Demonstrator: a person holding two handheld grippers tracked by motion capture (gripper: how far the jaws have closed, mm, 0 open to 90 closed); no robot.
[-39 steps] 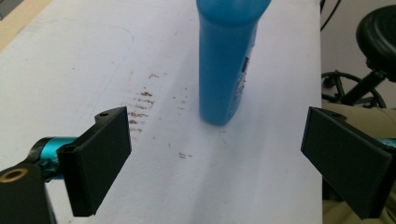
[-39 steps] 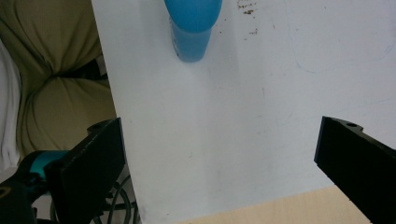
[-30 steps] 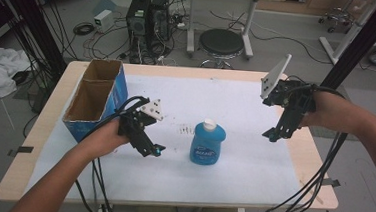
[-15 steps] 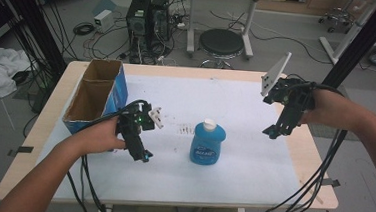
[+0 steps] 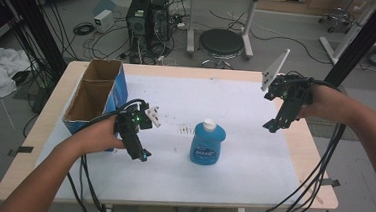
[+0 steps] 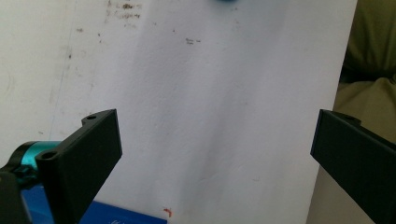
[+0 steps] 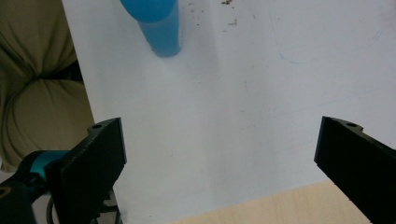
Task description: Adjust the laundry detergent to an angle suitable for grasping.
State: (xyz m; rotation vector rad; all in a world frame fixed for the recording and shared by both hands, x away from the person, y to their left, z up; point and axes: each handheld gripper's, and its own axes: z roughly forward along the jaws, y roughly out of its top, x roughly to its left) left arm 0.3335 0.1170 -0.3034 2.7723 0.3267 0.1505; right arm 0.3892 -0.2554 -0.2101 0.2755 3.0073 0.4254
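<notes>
Beside blue bottle [image 5: 207, 143], left gripper [image 5: 141, 155] tilted down, jaws apart.

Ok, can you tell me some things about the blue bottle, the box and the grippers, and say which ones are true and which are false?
1. The blue bottle stands upright on the white sheet. True.
2. The left hand-held gripper is clamped on the bottle. False: its jaws are wide apart with nothing between them, and it sits beside the bottle.
3. The cardboard box is at the table's left side, open at the top. True.
4. The right hand-held gripper holds the bottle cap. False: it is open and far to the bottle's right.
5. The bottle lies inside the box. False: it stands outside.
</notes>
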